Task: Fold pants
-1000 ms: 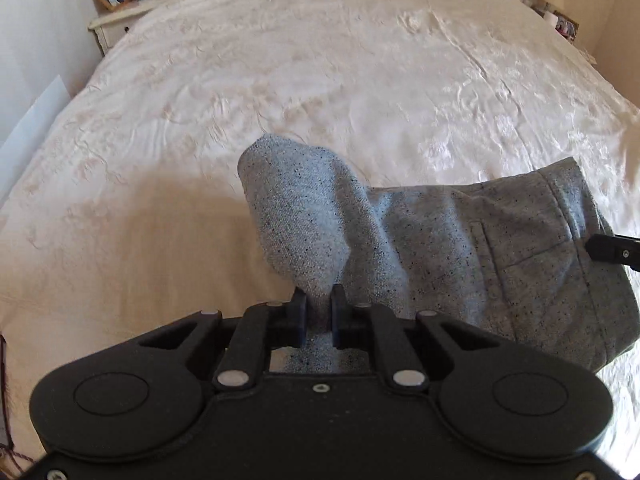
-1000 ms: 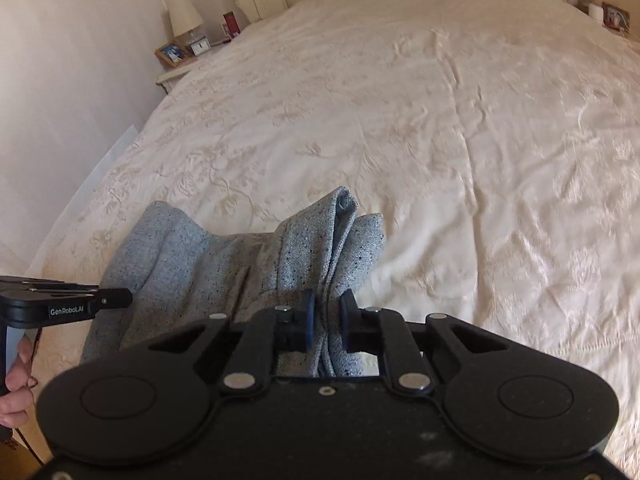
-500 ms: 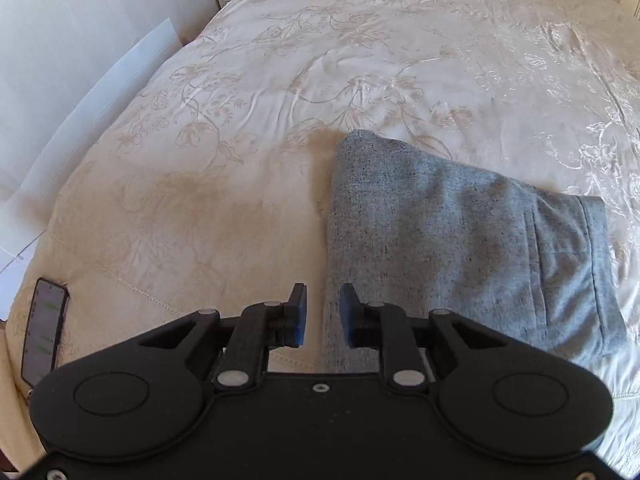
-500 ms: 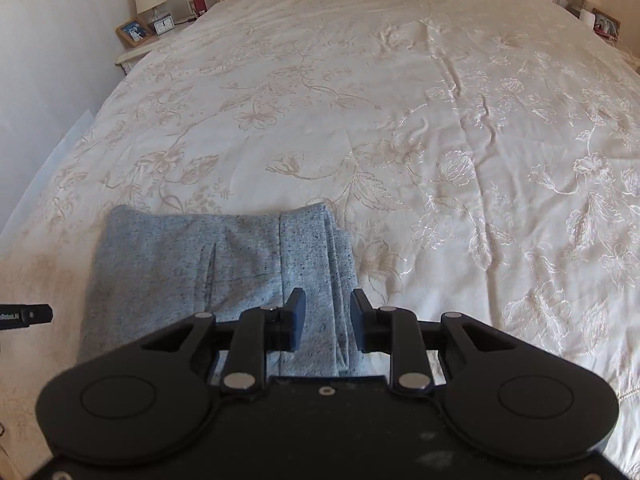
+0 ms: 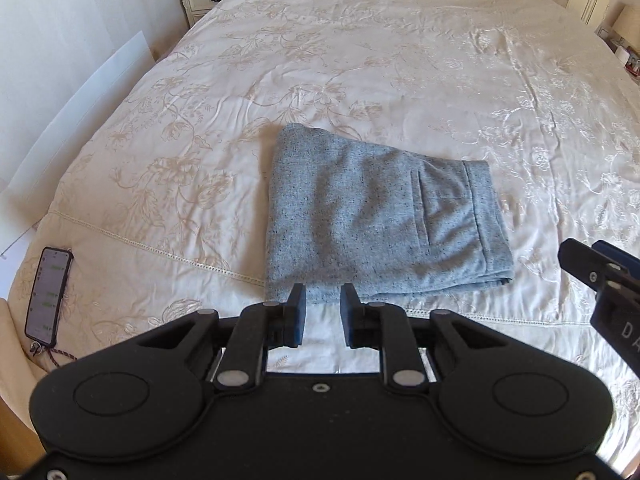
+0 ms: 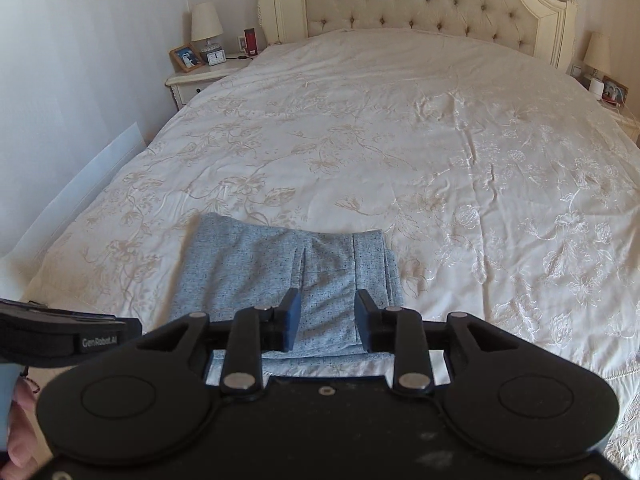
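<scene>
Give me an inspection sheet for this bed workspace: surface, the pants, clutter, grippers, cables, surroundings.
Surface: cream floral-embroidered bedspread, lightly wrinkled, covering the whole bed.
Job's things: grey speckled fabric pants, folded into a flat compact rectangle near the foot edge, pocket seam facing up, lying free of both grippers.
Clutter: dark smartphone with lit screen at the bed's left corner, a cord attached to it.
Grippers: left gripper open, empty, pulled back from the pants' near edge; right gripper open, empty, above the pants' near edge.
Cables: a dark cable runs on the white bedside table; nothing seen on the bed.
Surroundings: tufted cream headboard, table lamp, framed photo, small clock.
</scene>
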`<control>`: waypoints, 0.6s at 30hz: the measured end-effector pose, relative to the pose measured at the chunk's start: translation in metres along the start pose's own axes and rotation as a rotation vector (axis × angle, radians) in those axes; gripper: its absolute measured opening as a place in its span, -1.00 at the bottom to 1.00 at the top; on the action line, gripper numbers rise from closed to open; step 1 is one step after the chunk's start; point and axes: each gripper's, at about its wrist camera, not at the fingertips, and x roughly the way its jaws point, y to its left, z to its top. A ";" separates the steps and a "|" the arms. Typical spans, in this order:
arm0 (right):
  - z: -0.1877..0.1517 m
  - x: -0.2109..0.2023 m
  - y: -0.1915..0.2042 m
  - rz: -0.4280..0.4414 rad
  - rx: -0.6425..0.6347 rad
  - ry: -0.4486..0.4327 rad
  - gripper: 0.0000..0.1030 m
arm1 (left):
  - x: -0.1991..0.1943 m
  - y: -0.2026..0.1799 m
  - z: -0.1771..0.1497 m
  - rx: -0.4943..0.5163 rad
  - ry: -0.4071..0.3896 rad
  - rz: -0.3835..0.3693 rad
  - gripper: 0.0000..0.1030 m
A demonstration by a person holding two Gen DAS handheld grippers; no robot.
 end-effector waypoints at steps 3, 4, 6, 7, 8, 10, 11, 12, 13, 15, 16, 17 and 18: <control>-0.002 -0.011 0.005 0.010 0.016 0.003 -0.37 | -0.007 0.001 -0.004 -0.003 -0.003 0.005 -0.43; -0.002 -0.013 0.006 0.012 0.019 0.010 -0.37 | -0.009 0.002 -0.006 -0.007 -0.006 0.008 -0.33; -0.004 -0.017 0.006 0.020 0.032 0.019 -0.37 | -0.011 0.003 -0.008 -0.015 -0.010 0.016 -0.21; -0.006 -0.019 0.006 0.020 0.037 0.023 -0.37 | -0.013 0.003 -0.009 -0.016 -0.013 0.019 -0.21; -0.007 -0.020 0.006 0.021 0.037 0.026 -0.37 | -0.014 0.002 -0.010 -0.015 -0.016 0.024 -0.21; -0.009 -0.019 0.005 0.016 0.036 0.034 -0.36 | -0.015 0.001 -0.010 -0.016 -0.018 0.031 -0.21; -0.010 -0.020 0.004 0.014 0.037 0.036 -0.36 | -0.015 0.000 -0.011 -0.015 -0.015 0.031 -0.21; -0.010 -0.020 0.004 0.013 0.041 0.039 -0.36 | -0.015 0.000 -0.011 -0.015 -0.013 0.029 -0.21; -0.010 -0.019 0.002 0.013 0.045 0.043 -0.36 | -0.014 -0.001 -0.011 -0.016 -0.012 0.030 -0.21; -0.011 -0.019 0.001 0.012 0.048 0.043 -0.36 | -0.015 -0.002 -0.012 -0.013 -0.012 0.035 -0.21; -0.011 -0.019 0.000 0.008 0.047 0.043 -0.36 | -0.015 -0.004 -0.013 -0.009 -0.012 0.041 -0.21; -0.012 -0.018 -0.001 0.005 0.049 0.042 -0.36 | -0.015 -0.004 -0.013 -0.008 -0.011 0.043 -0.21; -0.012 -0.019 -0.002 0.002 0.054 0.045 -0.36 | -0.015 -0.005 -0.013 -0.007 -0.010 0.043 -0.21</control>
